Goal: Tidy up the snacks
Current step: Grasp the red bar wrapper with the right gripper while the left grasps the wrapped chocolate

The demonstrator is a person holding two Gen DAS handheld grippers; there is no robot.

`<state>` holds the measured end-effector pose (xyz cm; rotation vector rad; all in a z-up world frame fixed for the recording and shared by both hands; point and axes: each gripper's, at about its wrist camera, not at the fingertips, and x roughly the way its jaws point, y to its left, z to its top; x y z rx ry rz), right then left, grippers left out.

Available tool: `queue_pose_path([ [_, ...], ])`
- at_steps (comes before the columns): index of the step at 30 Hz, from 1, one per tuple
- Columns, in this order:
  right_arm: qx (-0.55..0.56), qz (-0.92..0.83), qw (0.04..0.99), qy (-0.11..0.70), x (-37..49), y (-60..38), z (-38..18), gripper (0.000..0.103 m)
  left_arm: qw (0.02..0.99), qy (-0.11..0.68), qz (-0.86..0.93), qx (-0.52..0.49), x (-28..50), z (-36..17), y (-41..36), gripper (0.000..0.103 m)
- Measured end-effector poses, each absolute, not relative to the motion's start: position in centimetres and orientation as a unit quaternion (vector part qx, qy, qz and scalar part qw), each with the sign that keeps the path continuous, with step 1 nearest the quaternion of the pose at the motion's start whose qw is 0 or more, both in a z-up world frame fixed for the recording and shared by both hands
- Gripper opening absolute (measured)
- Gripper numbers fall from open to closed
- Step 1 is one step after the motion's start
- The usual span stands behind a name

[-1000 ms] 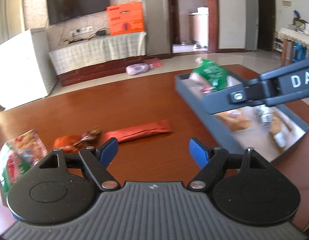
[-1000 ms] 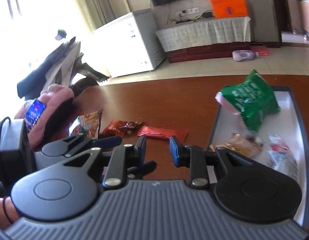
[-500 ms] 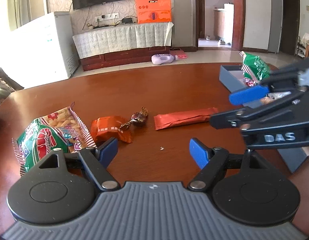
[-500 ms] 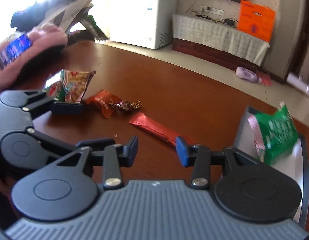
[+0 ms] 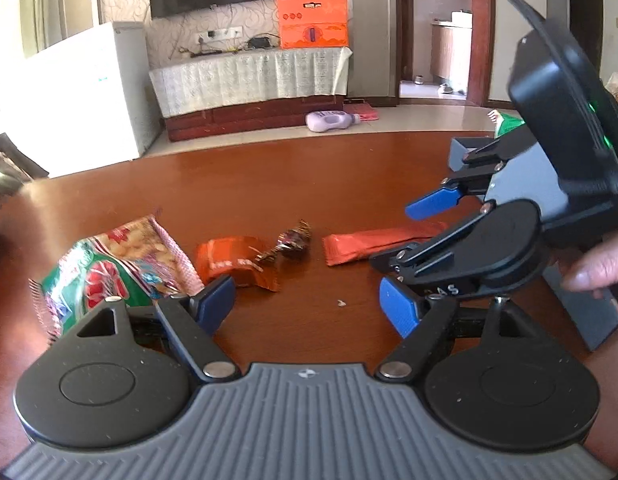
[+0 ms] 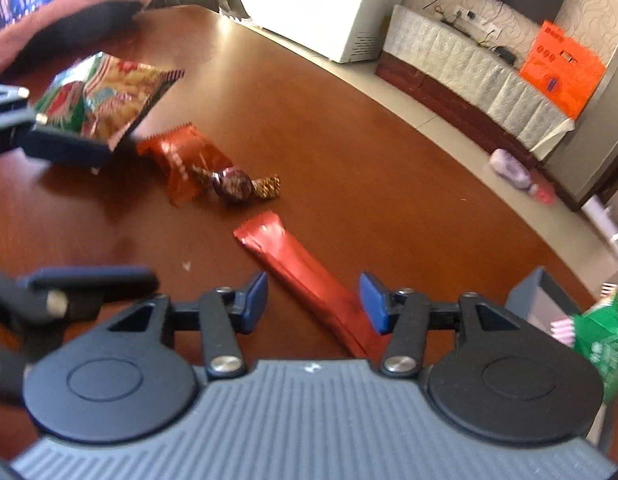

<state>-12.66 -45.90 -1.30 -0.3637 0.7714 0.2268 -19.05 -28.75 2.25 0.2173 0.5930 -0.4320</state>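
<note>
Over the worktop point(image 6: 369, 152) your right gripper point(image 6: 313, 300) has just been opening — straddling the red bar point(image 6: 301, 272), unpinched; your left gripper point(image 5: 309, 300) gapes empty.

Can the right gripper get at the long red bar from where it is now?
Probably yes. The right gripper is open, its jaws having just been opening, and the long red bar lies flat on the table with its near end between the fingertips; nothing covers it.

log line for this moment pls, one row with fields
phase: reaching | right gripper: jaws just opening, astride long red bar, no contact | left gripper: open, empty | green bag: in grey tray
</note>
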Motion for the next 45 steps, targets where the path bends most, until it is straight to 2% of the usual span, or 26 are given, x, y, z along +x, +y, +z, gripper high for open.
queue_pose_path([
  [4, -0.123, 0.106, 0.904, 0.396, -11.9, -46.9, -1.1, 0.059, 0.928, 0.290, -0.212, 0.099, -18.6, 2.3, -28.4, 0.084],
  [6, -0.105, 0.110, 0.901, 0.406, -12.0, -47.1, -0.9, 0.046, 0.928, 0.295, -0.209, 0.094, -18.3, 2.2, -28.3, 0.084],
  [7, -0.102, 0.110, 0.900, 0.409, -12.2, -47.0, -0.8, 0.033, 0.927, 0.297, -0.208, 0.091, -18.2, 2.2, -28.2, 0.084],
  [10, -0.107, 0.096, 0.898, 0.415, -13.1, -46.3, -0.9, 0.030, 0.930, 0.293, -0.204, 0.091, -18.2, 2.3, -28.1, 0.084],
  [24, -0.057, 0.041, 0.890, 0.451, -19.9, -46.8, -0.7, 0.029, 0.935, 0.255, -0.224, 0.102, -15.4, 3.0, -30.4, 0.084],
  [38, -0.048, 0.053, 0.890, 0.451, -21.0, -47.6, -0.7, 0.029, 0.909, 0.337, -0.225, 0.095, -9.7, -1.1, -31.9, 0.080],
  [41, -0.057, 0.054, 0.889, 0.450, -20.9, -47.5, -0.8, 0.029, 0.910, 0.334, -0.228, 0.088, -9.6, -1.1, -31.3, 0.066],
  [43, -0.065, 0.053, 0.890, 0.449, -21.1, -47.1, -0.8, 0.029, 0.911, 0.331, -0.230, 0.085, -9.6, -1.1, -31.0, 0.037],
  [45, -0.074, 0.051, 0.891, 0.446, -21.2, -46.7, -0.9, 0.029, 0.910, 0.332, -0.234, 0.081, -9.5, -1.1, -31.1, 0.026],
])
